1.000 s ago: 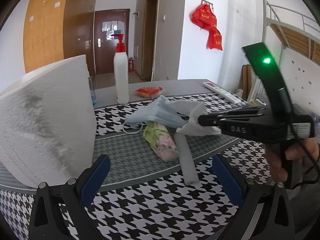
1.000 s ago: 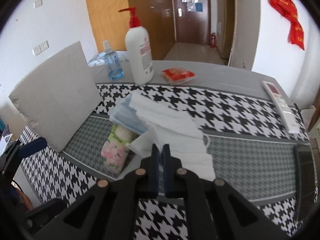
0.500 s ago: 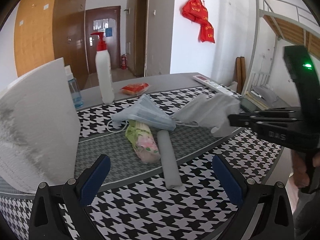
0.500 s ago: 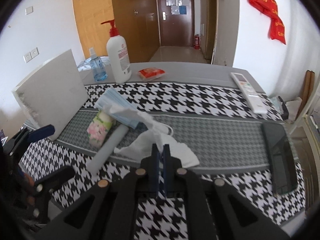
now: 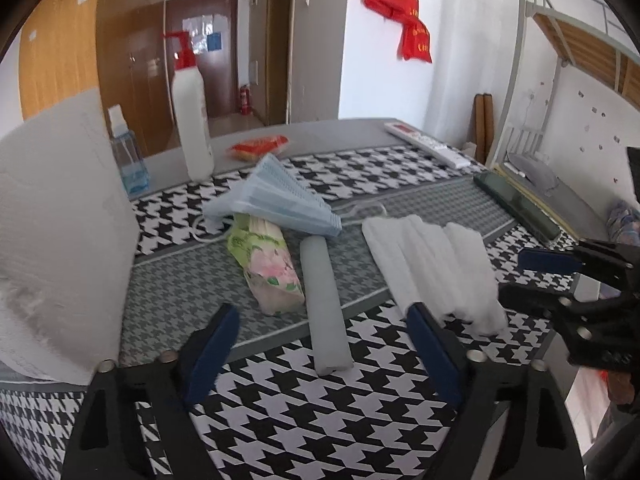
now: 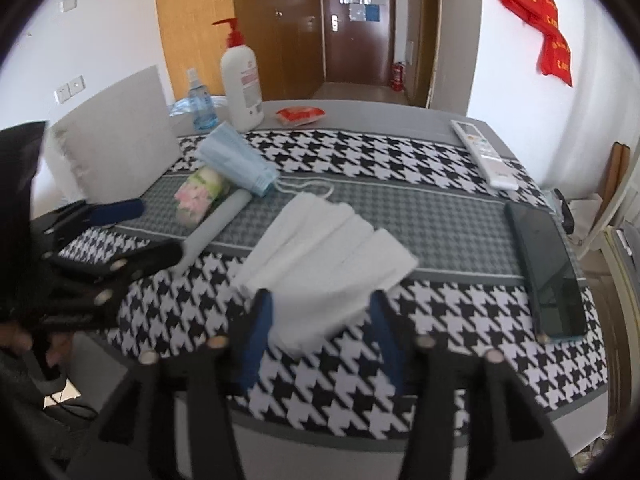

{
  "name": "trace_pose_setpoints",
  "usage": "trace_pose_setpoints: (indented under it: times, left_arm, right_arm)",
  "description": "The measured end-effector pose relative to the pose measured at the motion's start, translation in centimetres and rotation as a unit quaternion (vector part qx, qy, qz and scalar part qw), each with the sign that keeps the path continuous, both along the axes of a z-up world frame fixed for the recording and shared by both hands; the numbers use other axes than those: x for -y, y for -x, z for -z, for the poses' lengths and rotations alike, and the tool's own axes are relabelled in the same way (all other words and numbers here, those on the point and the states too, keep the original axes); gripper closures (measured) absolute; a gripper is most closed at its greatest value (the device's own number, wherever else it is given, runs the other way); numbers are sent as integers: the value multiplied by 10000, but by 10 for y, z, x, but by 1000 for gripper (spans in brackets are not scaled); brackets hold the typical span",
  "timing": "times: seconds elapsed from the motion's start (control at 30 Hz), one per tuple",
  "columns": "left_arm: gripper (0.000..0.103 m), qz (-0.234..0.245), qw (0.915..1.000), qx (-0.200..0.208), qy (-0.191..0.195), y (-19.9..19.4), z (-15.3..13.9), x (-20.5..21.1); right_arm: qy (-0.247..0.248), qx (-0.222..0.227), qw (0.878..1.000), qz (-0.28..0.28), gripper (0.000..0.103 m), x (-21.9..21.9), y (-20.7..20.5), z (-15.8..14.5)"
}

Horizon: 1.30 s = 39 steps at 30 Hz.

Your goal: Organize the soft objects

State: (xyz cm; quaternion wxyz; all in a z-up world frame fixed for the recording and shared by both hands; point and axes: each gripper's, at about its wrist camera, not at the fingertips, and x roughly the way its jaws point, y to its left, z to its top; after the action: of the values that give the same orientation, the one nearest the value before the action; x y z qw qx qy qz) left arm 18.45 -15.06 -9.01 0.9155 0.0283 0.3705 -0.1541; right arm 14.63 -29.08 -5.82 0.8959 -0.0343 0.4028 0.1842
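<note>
A stack of white face masks (image 6: 324,256) lies fanned on the houndstooth tablecloth, also in the left wrist view (image 5: 436,264). My right gripper (image 6: 320,320) is open just in front of its near edge, holding nothing. A stack of blue masks (image 5: 276,200) rests on a floral tissue pack (image 5: 268,264), beside a grey foam roll (image 5: 324,304). My left gripper (image 5: 324,352) is open and empty, low over the near cloth in front of the roll. The blue masks (image 6: 236,164) show in the right wrist view too.
A white foam board (image 5: 60,240) stands at the left. A pump bottle (image 5: 192,120), a small spray bottle (image 5: 128,152) and a red packet (image 5: 260,146) stand at the back. A remote (image 6: 484,152) and a dark phone (image 6: 548,268) lie at the right.
My right gripper carried the white masks away from the pile to the right, set them on the cloth and opened. My left gripper stayed open and shifted slightly.
</note>
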Motion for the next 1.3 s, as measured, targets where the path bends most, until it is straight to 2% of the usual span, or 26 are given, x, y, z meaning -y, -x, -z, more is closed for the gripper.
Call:
trace_pose_setpoints:
  times: [0.27, 0.43, 0.6, 0.8, 0.93, 0.97, 1.13, 1.3]
  left_arm:
    - [28, 8, 9998, -166, -116, -2, 7, 10]
    - [45, -128, 9989, -380, -256, -8, 14, 14]
    - [49, -147, 9981, -534, -261, -11, 21, 15]
    - [57, -124, 9978, -535, -371, -12, 22, 19]
    - [79, -117, 9976, -559, -398, -14, 22, 21]
    - [80, -158, 9975, -567, -398, -15, 22, 20]
    - [85, -101, 9974, -606, -365, -17, 20, 18]
    - [88, 75, 9991, -370, -207, -7, 10, 17]
  right_arm:
    - [-143, 39, 9998, 159, 45, 15, 8, -4]
    - [-208, 17, 9996, 211, 45, 18, 9, -2]
    - [-266, 26, 9994, 215, 45, 17, 9, -1]
    - [-358, 81, 9990, 272, 45, 12, 11, -2]
    - [-394, 113, 9988, 273, 45, 9, 12, -4]
    - [-403, 111, 9987, 275, 45, 8, 12, -4]
    - [-396, 77, 9987, 310, 45, 4, 10, -6]
    - [-400, 128, 9987, 275, 45, -3, 6, -8]
